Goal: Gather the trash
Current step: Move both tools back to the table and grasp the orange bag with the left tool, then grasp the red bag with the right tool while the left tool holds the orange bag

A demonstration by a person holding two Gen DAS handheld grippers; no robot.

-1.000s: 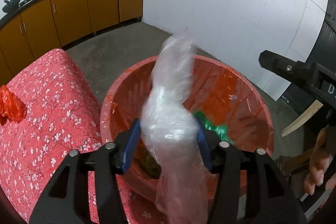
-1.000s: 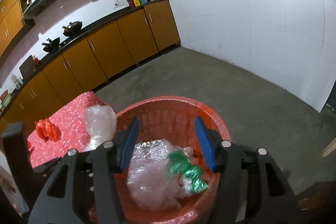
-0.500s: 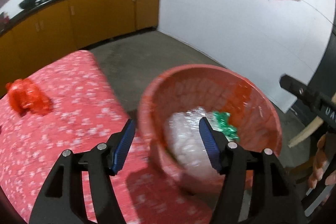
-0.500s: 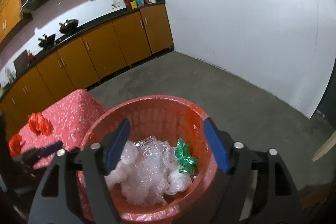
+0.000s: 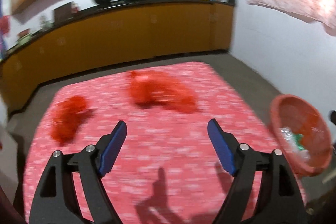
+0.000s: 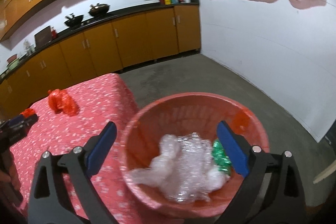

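Trash is split between two places. Clear wrap (image 6: 184, 163) and a green scrap (image 6: 220, 157) lie inside the bin (image 6: 147, 119), which is set just beside the table's (image 5: 168, 150) edge, probably so that pieces can be dropped in with a short carry. Two red bags remain on the table, left of the bin: the larger bag (image 5: 159, 93) nearer it, the smaller bag (image 5: 67, 114) farther off.

The left gripper (image 5: 167, 146) is aimed over the table with jaws opening and nothing between them, apparently readied for a bag. The right gripper (image 6: 166, 150) is held above the bin, jaws also opening and empty.

The table is covered by a red flowered cloth. Beyond the bin, orange cabinets (image 6: 134, 41) under a dark counter, a concrete floor (image 6: 189, 77) and a white wall (image 6: 262, 39) are seen; the left view is blurred.
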